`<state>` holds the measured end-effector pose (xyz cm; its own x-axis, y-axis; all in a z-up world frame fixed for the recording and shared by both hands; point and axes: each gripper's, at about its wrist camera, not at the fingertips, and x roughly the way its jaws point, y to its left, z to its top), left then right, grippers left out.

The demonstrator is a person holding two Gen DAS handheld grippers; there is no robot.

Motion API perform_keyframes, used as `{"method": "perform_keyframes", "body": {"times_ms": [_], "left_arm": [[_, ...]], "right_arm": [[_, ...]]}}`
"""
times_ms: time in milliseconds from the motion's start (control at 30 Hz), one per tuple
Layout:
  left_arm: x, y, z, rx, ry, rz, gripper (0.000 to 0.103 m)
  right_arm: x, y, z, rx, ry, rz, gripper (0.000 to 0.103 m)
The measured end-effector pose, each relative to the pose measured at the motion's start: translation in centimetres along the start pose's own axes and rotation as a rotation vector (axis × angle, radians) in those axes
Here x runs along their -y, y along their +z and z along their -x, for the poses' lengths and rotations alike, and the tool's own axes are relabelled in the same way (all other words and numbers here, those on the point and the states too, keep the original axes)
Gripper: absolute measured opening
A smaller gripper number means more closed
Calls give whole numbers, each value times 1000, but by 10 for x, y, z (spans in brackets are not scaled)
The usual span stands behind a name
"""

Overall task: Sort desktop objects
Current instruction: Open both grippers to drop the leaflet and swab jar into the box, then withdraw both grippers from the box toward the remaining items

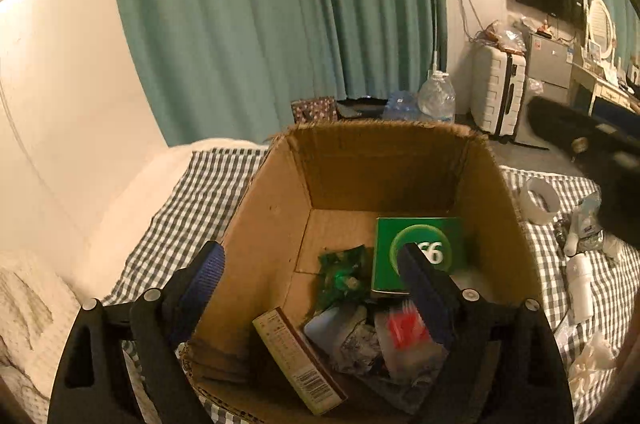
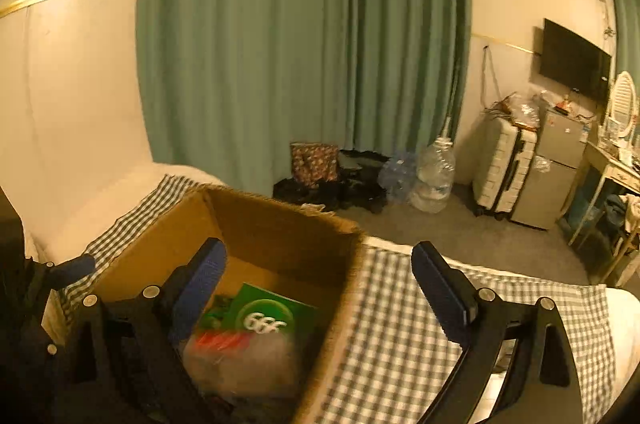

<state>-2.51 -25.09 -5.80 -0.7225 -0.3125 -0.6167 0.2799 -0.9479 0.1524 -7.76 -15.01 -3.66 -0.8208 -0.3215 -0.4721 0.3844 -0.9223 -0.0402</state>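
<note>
An open cardboard box [image 1: 276, 224] stands on a checked cloth. In it lie a green "666" packet [image 1: 420, 240], a green crumpled wrapper [image 1: 344, 276], a long tan carton [image 1: 300, 360], and a clear bag with red print [image 1: 404, 336]. My left gripper [image 1: 312, 268] is open and empty above the box's near left part. My right gripper [image 2: 320, 272] is open and empty above the box's right wall [image 2: 340, 288]; the green packet [image 2: 268, 312] shows below its left finger.
Right of the box on the checked cloth [image 1: 560, 256] lie a white tape roll [image 1: 540, 200], small white bottles [image 1: 580, 284] and crumpled tissue [image 1: 592, 356]. Beyond are a green curtain [image 2: 300, 44], water jugs [image 2: 434, 176], a white suitcase [image 2: 504, 168] and a small fridge [image 2: 552, 168].
</note>
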Motion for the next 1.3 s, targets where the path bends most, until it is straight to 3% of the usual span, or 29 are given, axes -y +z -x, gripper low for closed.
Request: {"method": "perform_keyframes", "body": {"times_ms": [300,467,733,900,1300], "left_arm": [[31,15,44,110,-79,11,103],[53,21,68,157,-159,35,103],[114,12,88,175,-215,-68,103],[162,0,84,146,-276,-184,103],[238,-28,45,-30,-339,-259,103]], "right_arm": [[78,17,56,19,-109,-83,103],[103,12,77,-21,-151,-35,103],[166,-9,107,-59,-201,-105,103],[202,-30,118,-75,-248,-118,103],[282,-82,123,-107,-302,-219,103]]}}
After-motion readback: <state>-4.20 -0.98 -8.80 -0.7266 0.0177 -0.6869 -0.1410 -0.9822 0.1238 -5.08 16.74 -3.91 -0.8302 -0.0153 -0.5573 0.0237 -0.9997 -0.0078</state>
